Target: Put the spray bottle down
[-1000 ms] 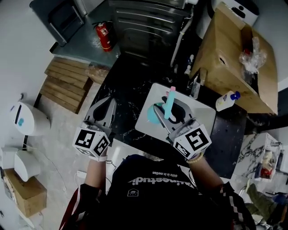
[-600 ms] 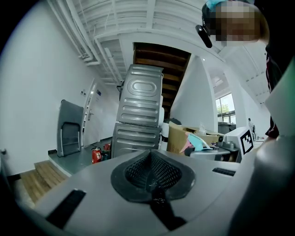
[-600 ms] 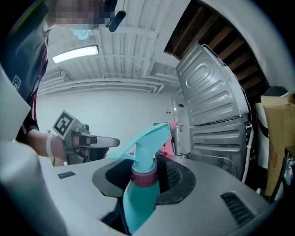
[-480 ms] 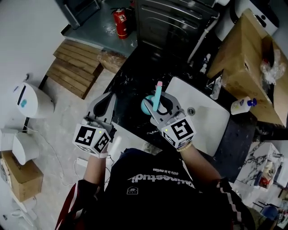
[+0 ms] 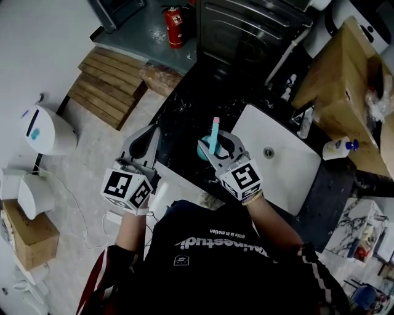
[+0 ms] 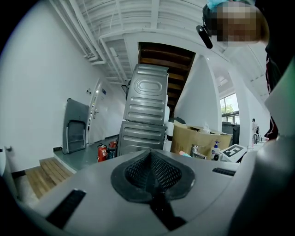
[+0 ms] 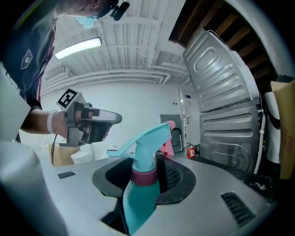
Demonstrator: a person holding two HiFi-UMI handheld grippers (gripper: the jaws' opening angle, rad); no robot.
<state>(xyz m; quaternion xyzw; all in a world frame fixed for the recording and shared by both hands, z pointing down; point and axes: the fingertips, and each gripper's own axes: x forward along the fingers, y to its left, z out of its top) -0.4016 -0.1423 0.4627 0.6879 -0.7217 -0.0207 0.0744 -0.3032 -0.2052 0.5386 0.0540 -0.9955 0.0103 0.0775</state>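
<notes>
A teal spray bottle with a pink nozzle tip stands upright between the jaws of my right gripper, which is shut on it by the body below its maroon collar. In the head view the bottle hangs over the dark marbled counter, just left of the white sink. My left gripper is shut with nothing in it, held level to the left of the counter's corner. In the right gripper view the left gripper shows at mid-left.
A red fire extinguisher stands on the floor beyond the counter, by wooden pallets. A soap bottle and a cardboard box sit right of the sink. A large metal appliance rises behind.
My right gripper has carried the spray bottle leftward, off the white sink and over the dark counter, and lower. The left gripper has shifted only a little in view.
</notes>
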